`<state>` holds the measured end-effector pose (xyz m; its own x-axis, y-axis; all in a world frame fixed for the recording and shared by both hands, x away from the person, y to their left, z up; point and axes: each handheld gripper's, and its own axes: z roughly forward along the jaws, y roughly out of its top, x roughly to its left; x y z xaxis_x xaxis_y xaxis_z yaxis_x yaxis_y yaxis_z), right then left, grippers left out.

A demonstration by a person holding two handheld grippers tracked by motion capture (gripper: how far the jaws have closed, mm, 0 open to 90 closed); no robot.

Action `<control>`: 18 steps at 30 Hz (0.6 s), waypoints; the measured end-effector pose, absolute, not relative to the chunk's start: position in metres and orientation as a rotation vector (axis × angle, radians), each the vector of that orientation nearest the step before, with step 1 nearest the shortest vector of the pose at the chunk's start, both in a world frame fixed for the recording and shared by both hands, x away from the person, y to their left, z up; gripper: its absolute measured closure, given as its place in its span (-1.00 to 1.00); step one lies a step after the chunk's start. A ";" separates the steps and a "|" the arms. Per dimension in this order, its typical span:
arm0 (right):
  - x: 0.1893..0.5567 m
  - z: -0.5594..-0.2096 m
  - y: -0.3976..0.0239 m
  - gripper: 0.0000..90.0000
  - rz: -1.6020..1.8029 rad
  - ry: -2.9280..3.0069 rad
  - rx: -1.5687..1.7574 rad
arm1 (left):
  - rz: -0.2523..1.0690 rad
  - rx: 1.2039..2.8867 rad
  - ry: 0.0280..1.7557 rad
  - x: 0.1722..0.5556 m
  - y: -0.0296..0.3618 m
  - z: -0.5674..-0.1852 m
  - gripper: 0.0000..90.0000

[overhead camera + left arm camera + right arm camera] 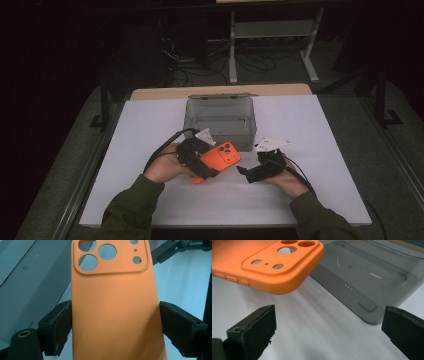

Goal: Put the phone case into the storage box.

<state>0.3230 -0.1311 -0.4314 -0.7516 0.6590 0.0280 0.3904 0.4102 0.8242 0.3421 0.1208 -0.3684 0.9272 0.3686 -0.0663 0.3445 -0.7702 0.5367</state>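
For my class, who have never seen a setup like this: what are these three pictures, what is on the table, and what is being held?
A person sits at a white table with a hand-held clamping tool in each hand. The high view looks down from above; the other two pictures come from small cameras riding on each tool, looking along its two black jaws. The left tool grips an orange phone case by its two long edges, camera cutouts facing up. The right tool is open and holds nothing; its jaws point toward the case. Behind them stands a grey see-through plastic box, with nothing visible inside.
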 end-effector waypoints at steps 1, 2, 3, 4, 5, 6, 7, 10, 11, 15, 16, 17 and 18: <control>0.323 -0.432 -0.131 -1.00 1.261 2.369 0.910 | 0.059 2.523 0.507 0.342 0.121 -0.369 -0.68; 0.323 -0.432 -0.131 -1.00 1.260 2.369 0.910 | 0.060 2.524 0.507 0.342 0.121 -0.369 -0.68; 0.323 -0.433 -0.131 -1.00 1.256 2.371 0.908 | 0.059 2.525 0.505 0.342 0.121 -0.369 -0.68; 0.323 -0.433 -0.131 -1.00 1.253 2.374 0.908 | 0.059 2.525 0.506 0.342 0.121 -0.369 -0.68; 0.324 -0.434 -0.130 -1.00 1.247 2.378 0.901 | 0.059 2.524 0.506 0.342 0.121 -0.369 -0.68; 0.323 -0.434 -0.130 -1.00 1.241 2.379 0.896 | 0.060 2.522 0.507 0.342 0.121 -0.368 -0.68; 0.323 -0.435 -0.129 -1.00 1.235 2.382 0.890 | 0.060 2.523 0.508 0.342 0.121 -0.368 -0.68; 0.323 -0.435 -0.129 -1.00 1.229 2.379 0.878 | 0.063 2.524 0.507 0.343 0.122 -0.368 -0.68; 0.323 -0.435 -0.129 -1.00 1.226 2.378 0.873 | 0.063 2.524 0.506 0.343 0.122 -0.368 -0.68; 0.322 -0.434 -0.128 -1.00 1.211 2.368 0.847 | 0.063 2.521 0.510 0.342 0.122 -0.368 -0.68; 0.321 -0.434 -0.128 -1.00 1.210 2.364 0.842 | 0.064 2.521 0.510 0.342 0.122 -0.368 -0.68; 0.321 -0.434 -0.127 -1.00 1.205 2.362 0.835 | 0.064 2.520 0.510 0.342 0.122 -0.368 -0.68; 0.320 -0.434 -0.127 -1.00 1.200 2.360 0.827 | 0.065 2.520 0.509 0.342 0.122 -0.368 -0.68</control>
<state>0.3204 -0.1272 -0.4340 -0.7613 0.6459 -0.0565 0.3350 0.4665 0.8186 0.3423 0.1222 -0.3679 0.9266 0.3710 -0.0611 0.3437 -0.7699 0.5377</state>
